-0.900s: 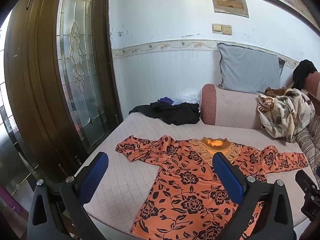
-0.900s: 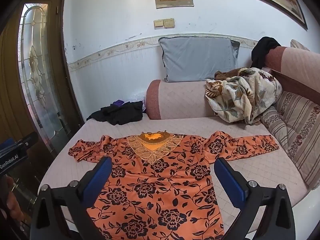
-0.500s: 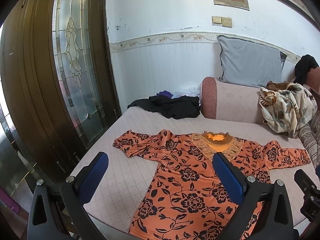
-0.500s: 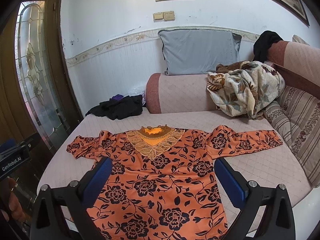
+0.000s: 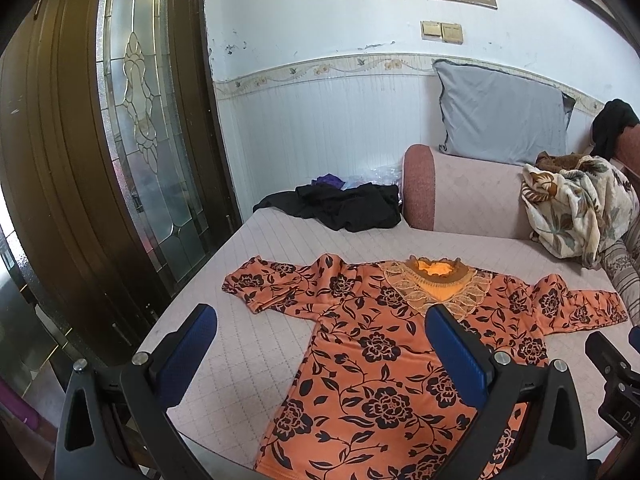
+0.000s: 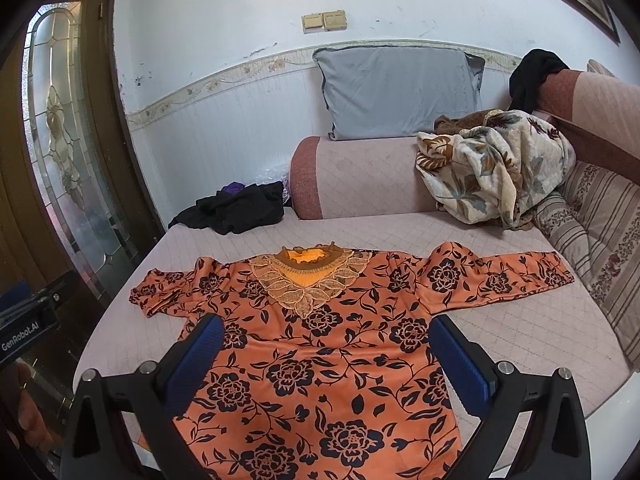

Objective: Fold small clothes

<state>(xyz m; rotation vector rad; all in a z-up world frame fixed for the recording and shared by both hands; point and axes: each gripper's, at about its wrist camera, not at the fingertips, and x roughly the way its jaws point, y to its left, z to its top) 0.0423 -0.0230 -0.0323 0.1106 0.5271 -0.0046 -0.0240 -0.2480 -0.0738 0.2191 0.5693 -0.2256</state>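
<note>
The orange flowered blouse (image 6: 320, 344) lay flat and face up on the sofa seat (image 6: 500, 332), its hem toward both grippers and its lace collar (image 6: 310, 276) at the far end, so its long axis ran away from them toward the backrest while the sleeves stretched out crosswise. The right gripper (image 6: 328, 354) hovered over the blouse's middle, with its blue pads spread wide and nothing between them; the left gripper (image 5: 320, 350) hung off to the blouse's left side, equally spread and empty, one pad over bare seat and the other over the cloth. From the blouse, the left sleeve (image 5: 260, 286), bunched and partly doubled under, was nearer the left gripper, and the straight right sleeve (image 6: 504, 276) nearer the right, so each sleeve likely fell to its own side. The fabric looked thin and limp, with small wrinkles at the shoulders. No fold had been made yet.
</note>
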